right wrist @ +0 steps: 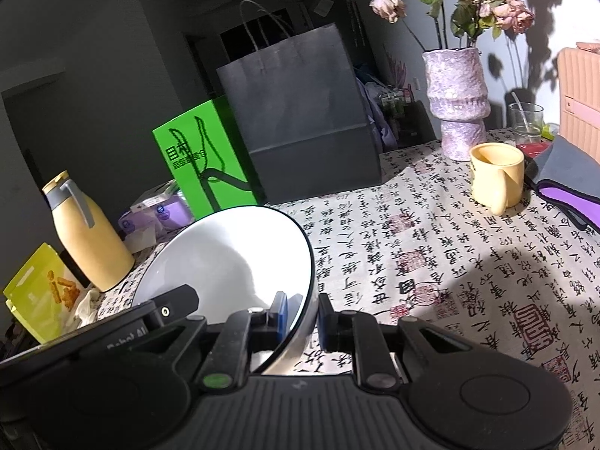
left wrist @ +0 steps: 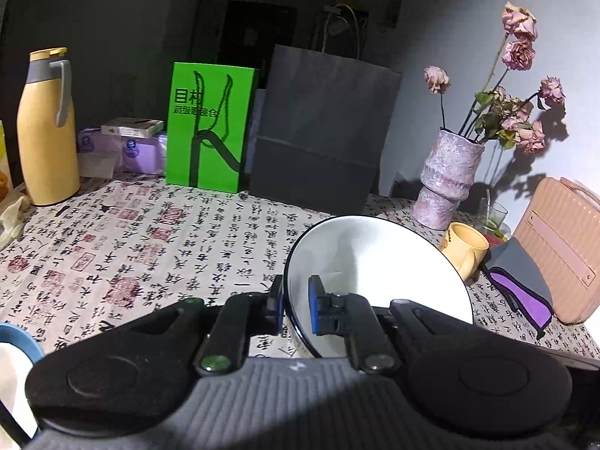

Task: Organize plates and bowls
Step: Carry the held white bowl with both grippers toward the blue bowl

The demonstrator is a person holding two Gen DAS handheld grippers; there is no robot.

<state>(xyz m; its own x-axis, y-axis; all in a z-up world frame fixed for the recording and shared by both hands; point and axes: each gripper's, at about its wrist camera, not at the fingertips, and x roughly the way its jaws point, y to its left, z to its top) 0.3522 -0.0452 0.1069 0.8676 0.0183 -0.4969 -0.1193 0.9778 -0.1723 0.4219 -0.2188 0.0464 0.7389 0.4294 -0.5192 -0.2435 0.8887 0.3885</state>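
A white bowl with a dark rim (left wrist: 378, 273) is held tilted above the table between both grippers. My left gripper (left wrist: 296, 309) is shut on its left rim, one blue pad inside and one outside. In the right wrist view the same bowl (right wrist: 232, 258) is tilted, and my right gripper (right wrist: 303, 318) is shut on its right rim. The left gripper's body (right wrist: 112, 337) shows at the bowl's left edge. A blue-rimmed dish (left wrist: 15, 345) peeks in at the lower left of the left wrist view.
On the calligraphy tablecloth (left wrist: 150, 247) stand a yellow flask (left wrist: 45, 131), a green bag (left wrist: 210, 127), a dark paper bag (left wrist: 322, 131), a vase of dried roses (left wrist: 446, 176), a yellow mug (right wrist: 495, 172), a glass (right wrist: 525, 120), a pink case (left wrist: 562, 251) and a purple-grey pouch (left wrist: 525, 285).
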